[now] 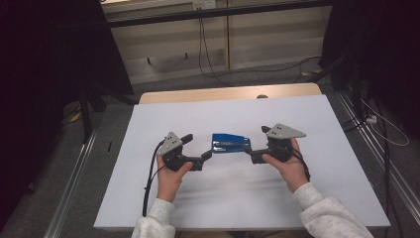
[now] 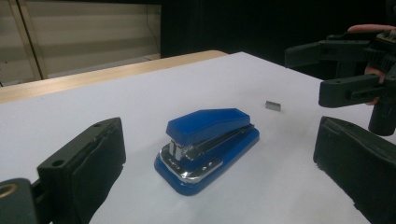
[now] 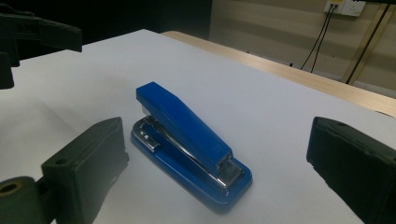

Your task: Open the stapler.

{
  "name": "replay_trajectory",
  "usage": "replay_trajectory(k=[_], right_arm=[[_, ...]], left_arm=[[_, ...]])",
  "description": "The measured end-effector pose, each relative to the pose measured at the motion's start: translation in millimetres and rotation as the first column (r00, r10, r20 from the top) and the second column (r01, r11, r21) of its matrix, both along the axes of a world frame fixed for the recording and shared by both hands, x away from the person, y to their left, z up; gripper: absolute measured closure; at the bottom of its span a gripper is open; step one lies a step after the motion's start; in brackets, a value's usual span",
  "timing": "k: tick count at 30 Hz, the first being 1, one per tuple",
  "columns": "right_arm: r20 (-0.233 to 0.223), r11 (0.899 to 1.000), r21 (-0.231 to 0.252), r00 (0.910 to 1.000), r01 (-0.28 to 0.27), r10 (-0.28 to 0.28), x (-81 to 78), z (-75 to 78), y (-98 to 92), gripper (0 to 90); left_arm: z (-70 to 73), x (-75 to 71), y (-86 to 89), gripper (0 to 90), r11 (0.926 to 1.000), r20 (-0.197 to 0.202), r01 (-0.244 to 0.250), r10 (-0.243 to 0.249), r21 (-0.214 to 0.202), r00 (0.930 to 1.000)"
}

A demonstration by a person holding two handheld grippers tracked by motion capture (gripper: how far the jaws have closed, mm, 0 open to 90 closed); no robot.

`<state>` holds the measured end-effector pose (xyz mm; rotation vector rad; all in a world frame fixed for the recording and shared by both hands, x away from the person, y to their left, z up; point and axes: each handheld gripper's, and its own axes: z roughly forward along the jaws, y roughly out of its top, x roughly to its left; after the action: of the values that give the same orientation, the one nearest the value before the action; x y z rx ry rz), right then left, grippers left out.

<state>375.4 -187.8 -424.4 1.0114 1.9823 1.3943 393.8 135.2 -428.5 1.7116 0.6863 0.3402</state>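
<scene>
**Supervisor:** Stapler position, please.

**Operator:** Stapler [image 1: 229, 143], blue, lies flat on the white sheet [image 1: 307, 114] that covers the counter [image 1: 223, 93], near the middle. I have it between the two tongs. From the high view, the left tongs [image 1: 208, 154] sit just beside its left end and the right tongs [image 1: 247, 151] just beside its right end. I cannot tell from there whether either touches it.

**Supervisor:** State of the tongs?

**Operator:** Both released. In the left gripper view the jaws stand wide, with the stapler [image 2: 207, 147] lying ahead between them and clear of both pads. The right gripper view reads the same: jaws wide, stapler [image 3: 189, 142] between them, nothing grasped.

**Supervisor:** What does one view add over another?

**Operator:** The left gripper view shows a small grey strip of staples [image 2: 273, 106] on the sheet beyond the stapler; I cannot make it out in the high view. It also shows the right tongs [image 2: 327, 70] farther off, likewise spread. The right gripper view shows the stapler's metal front end and, at its upper left, part of the left tongs, cut off by the frame.

**Supervisor:** Surroundings?

**Operator:** Cables [image 1: 208, 54] trail across the floor beyond the counter. A wall socket [image 3: 345, 6] shows in the right gripper view. The edges of the room are dark and hard to read.
</scene>
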Motion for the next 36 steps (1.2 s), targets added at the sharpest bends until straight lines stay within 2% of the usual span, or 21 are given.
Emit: replay_trajectory(k=[3,8,16,23,28,33,36], right_arm=[[-0.005,1.000,-0.003,1.0000,0.004,-0.004,4.6,-0.4,2.4,4.1],[-0.015,1.000,-0.006,0.9998,0.010,-0.010,9.9,-1.3,5.8,4.1],[-0.017,1.000,-0.003,0.9997,0.019,-0.019,20.8,0.2,9.4,4.2],[-0.017,1.000,-0.005,0.9995,0.027,-0.027,29.4,1.5,10.5,4.2],[-0.016,1.000,-0.006,0.9996,0.022,-0.022,33.9,1.5,12.0,4.3],[-0.026,1.000,-0.016,0.9996,0.010,-0.011,37.6,-0.7,16.2,4.4],[-0.028,1.000,-0.020,0.9996,0.000,0.000,40.3,-2.5,19.4,4.6]], left_arm=[[-0.4,2.4,-0.6,2.2,0.9998,-0.006,-0.007,0.007,-0.018,1.0000],[0.0,6.5,-3.9,2.1,0.9998,-0.010,-0.019,0.019,-0.003,0.9998],[-2.3,14.3,-11.3,2.2,0.9998,-0.017,-0.011,0.012,0.015,0.9998],[-7.5,20.5,-11.7,1.6,0.9989,-0.046,-0.046,0.046,0.010,0.9979],[-9.7,24.3,-12.5,1.9,0.9984,-0.047,-0.056,0.056,0.004,0.9973],[-13.0,26.5,-13.2,6.2,0.9985,-0.053,-0.051,0.052,0.020,0.9972],[-14.0,27.4,-12.9,8.6,0.9983,-0.067,-0.056,0.057,0.014,0.9961]])
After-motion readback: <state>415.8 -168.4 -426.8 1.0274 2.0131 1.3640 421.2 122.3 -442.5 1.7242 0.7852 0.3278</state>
